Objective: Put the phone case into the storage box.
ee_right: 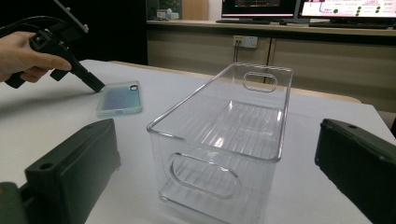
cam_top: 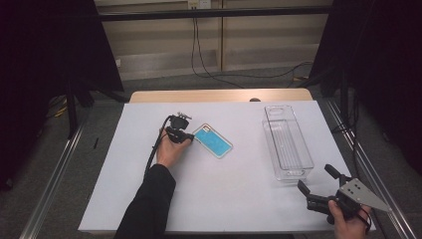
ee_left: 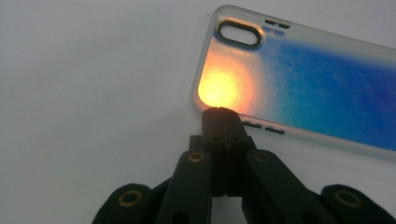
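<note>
A: Where is the phone case (cam_top: pixel 213 141) lying, and which hand is nearer?

B: It is lying flat on the white table (cam_top: pixel 149 199), left of the clear plastic bin (cam_top: pixel 287 149). The left gripper (cam_top: pixel 189 136) is resting at its camera-cutout corner; the right gripper (cam_top: pixel 315 179) is waiting well apart, at the near right edge beyond the bin.

A: How are the 2 sets of jaws standing?

B: The left jaws are pressing together with nothing between them, their joined tip (ee_left: pixel 219 112) meeting the case's long edge near the lit corner; whether it is touching or just short is hard to tell. The right jaws are standing wide apart, framing the bin (ee_right: pixel 224 140).

A: Which way is the case's long axis running?

B: It is running diagonally away from the left tip, toward the near right, so a push or lift probably begins at this corner.
</note>
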A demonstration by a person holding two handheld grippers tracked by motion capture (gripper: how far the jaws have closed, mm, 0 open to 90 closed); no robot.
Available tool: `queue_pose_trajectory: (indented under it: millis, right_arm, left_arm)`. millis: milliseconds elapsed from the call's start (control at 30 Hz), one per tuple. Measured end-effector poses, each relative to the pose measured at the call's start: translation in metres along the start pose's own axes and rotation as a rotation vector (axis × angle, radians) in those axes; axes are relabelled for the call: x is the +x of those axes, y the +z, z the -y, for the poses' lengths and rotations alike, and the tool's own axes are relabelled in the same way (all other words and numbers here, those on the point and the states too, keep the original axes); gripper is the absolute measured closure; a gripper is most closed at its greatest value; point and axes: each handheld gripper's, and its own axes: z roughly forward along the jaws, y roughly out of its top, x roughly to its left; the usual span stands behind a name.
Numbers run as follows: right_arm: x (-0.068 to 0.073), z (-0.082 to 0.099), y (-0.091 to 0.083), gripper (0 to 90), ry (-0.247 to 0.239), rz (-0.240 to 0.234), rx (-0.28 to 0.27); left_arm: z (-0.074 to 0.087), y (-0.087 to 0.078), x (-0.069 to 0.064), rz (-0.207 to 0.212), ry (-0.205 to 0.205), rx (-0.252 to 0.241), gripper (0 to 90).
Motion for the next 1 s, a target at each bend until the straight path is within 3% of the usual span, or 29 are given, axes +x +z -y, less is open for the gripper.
queue_pose_trajectory:
  millis: [67, 300, 1000]
  right_arm:
    - [0.0, 0.0, 0.0, 0.0, 0.001, 0.002, 0.0]
    - [0.0, 0.0, 0.0, 0.0, 0.006, 0.004, -0.002]
    - [0.0, 0.0, 0.0, 0.0, 0.002, 0.002, -0.002]
  left_arm:
    - [-0.001, 0.0, 0.002, 0.009, -0.02, -0.001, 90.0]
    - [-0.006, 0.004, -0.001, -0.021, 0.0, 0.001, 90.0]
    - [-0.014, 0.011, 0.0, -0.035, -0.004, -0.011, 90.0]
